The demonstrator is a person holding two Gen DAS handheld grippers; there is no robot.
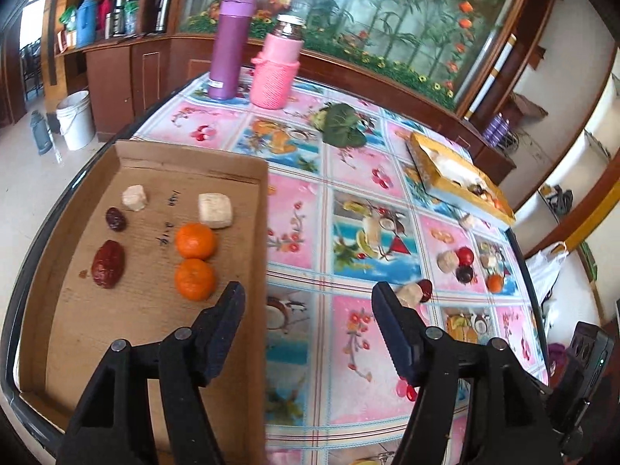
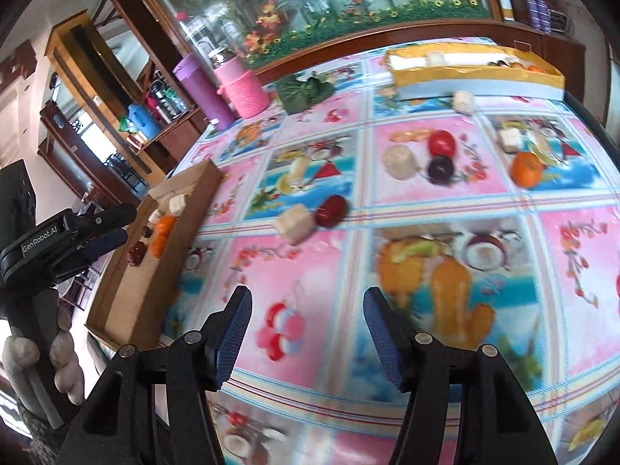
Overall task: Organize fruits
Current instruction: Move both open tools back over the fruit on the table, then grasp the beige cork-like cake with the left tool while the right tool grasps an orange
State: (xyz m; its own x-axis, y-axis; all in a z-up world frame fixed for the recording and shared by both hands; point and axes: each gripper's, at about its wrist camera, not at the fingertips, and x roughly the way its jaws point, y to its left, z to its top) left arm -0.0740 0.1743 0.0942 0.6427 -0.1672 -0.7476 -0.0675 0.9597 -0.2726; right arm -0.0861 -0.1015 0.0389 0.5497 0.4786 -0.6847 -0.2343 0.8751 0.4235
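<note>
A cardboard tray (image 1: 186, 155) on the table's left holds two oranges (image 1: 195, 241), two red dates (image 1: 108, 263) and two pale cubes (image 1: 215, 210). My left gripper (image 1: 308, 302) is open and empty, just right of the tray's near edge. Loose on the table are a pale cube (image 2: 295, 223) touching a red date (image 2: 331, 211), a pale lump (image 2: 399, 161), a red fruit (image 2: 441, 143), a dark fruit (image 2: 440, 168) and an orange (image 2: 526, 169). My right gripper (image 2: 308, 306) is open and empty, above the table in front of them.
A purple flask (image 1: 231, 44) and a pink knitted bottle (image 1: 277, 69) stand at the far edge. A green leafy vegetable (image 1: 341, 124) lies behind the middle. A yellow box (image 2: 476, 71) with food sits far right. The left gripper also shows in the right wrist view (image 2: 112, 224).
</note>
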